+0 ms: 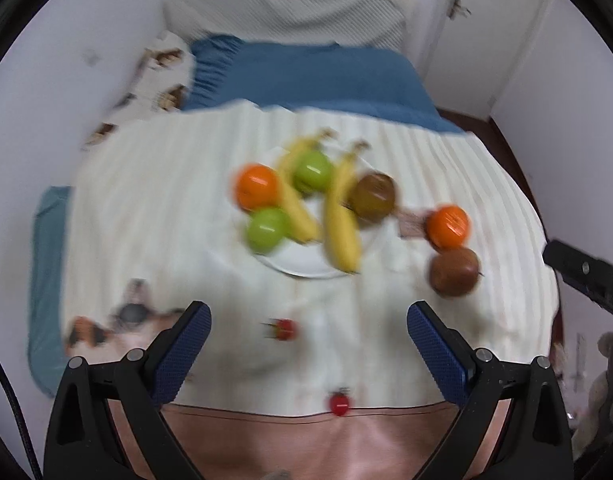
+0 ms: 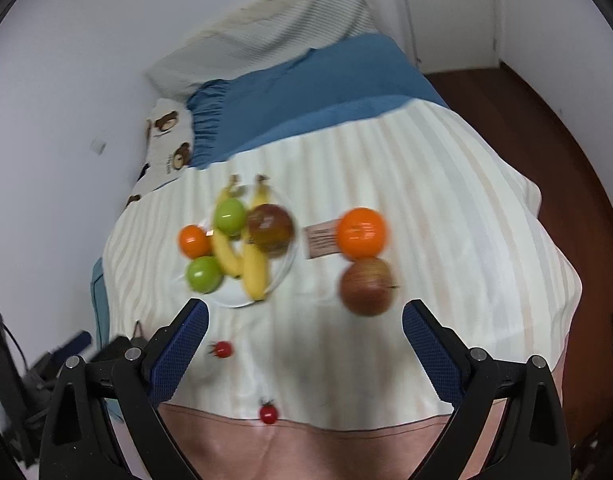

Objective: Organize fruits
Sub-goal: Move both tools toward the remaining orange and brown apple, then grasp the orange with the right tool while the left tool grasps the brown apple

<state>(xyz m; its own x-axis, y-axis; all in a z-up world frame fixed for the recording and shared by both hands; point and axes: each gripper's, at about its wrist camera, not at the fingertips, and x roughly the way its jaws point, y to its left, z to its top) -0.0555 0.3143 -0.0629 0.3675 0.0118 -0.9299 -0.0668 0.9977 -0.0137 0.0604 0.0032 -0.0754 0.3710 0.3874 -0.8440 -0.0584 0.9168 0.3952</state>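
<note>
You're over a bed (image 2: 446, 184) spread with a cream striped sheet. On it lie a white plate (image 2: 284, 268) of fruit, a loose orange (image 2: 362, 233) touching a red apple (image 2: 366, 286), a card (image 2: 321, 242), and two cherry tomatoes (image 2: 223, 349).

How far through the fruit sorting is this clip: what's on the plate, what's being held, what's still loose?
Done: the plate already holds two bananas, two green apples, an orange and a brownish apple. In hand: nothing; the left claw and right claw both hang open and empty above the bed. Left: one orange, one reddish apple and two small red fruits lie on the blanket.
</note>
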